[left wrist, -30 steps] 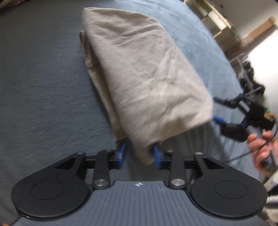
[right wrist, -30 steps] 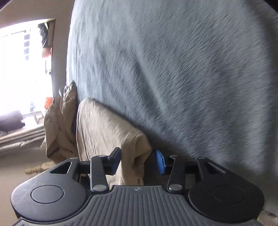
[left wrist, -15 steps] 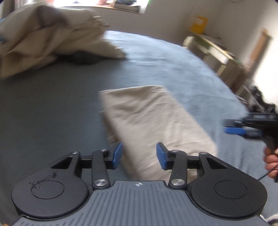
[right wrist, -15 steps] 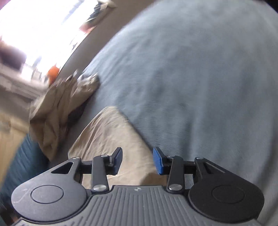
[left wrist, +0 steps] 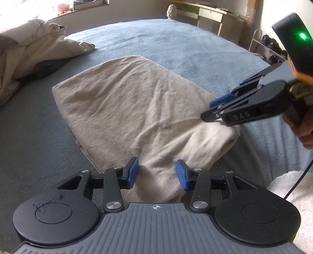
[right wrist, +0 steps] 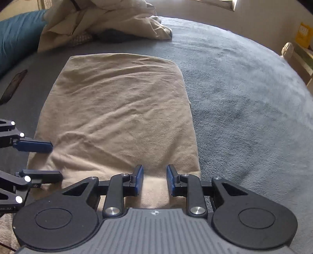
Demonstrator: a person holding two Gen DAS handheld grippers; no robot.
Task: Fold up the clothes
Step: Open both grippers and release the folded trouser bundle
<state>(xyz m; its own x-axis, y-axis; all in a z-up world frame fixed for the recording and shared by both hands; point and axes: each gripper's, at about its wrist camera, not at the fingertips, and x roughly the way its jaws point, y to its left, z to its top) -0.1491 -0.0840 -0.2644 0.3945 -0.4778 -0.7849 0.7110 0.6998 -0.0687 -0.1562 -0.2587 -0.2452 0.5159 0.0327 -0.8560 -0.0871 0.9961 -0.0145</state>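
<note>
A beige garment (left wrist: 137,109) lies folded into a rectangle on the blue-grey bedspread (left wrist: 176,45). In the left wrist view my left gripper (left wrist: 157,173) hovers open over the garment's near edge, its blue pads clear of the cloth. My right gripper (left wrist: 212,110) comes in from the right above the garment's near right corner. In the right wrist view the garment (right wrist: 121,109) stretches away from the right gripper (right wrist: 154,178). Its jaws are closing with a gap still showing; the cloth lies below them, not pinched. The left gripper (right wrist: 45,161) shows at the left edge.
A heap of unfolded beige clothes (left wrist: 29,48) sits at the far left of the bed, next to a teal pillow (right wrist: 17,35). A flat dark object (right wrist: 13,86) lies left of the garment. A desk (left wrist: 215,15) stands beyond the bed. White fabric (left wrist: 293,193) is at the near right.
A second ago both grippers had the garment's edge between their fingers, with the cloth raised. Now it lies flat and folded, and both grippers have let go and drawn back.
</note>
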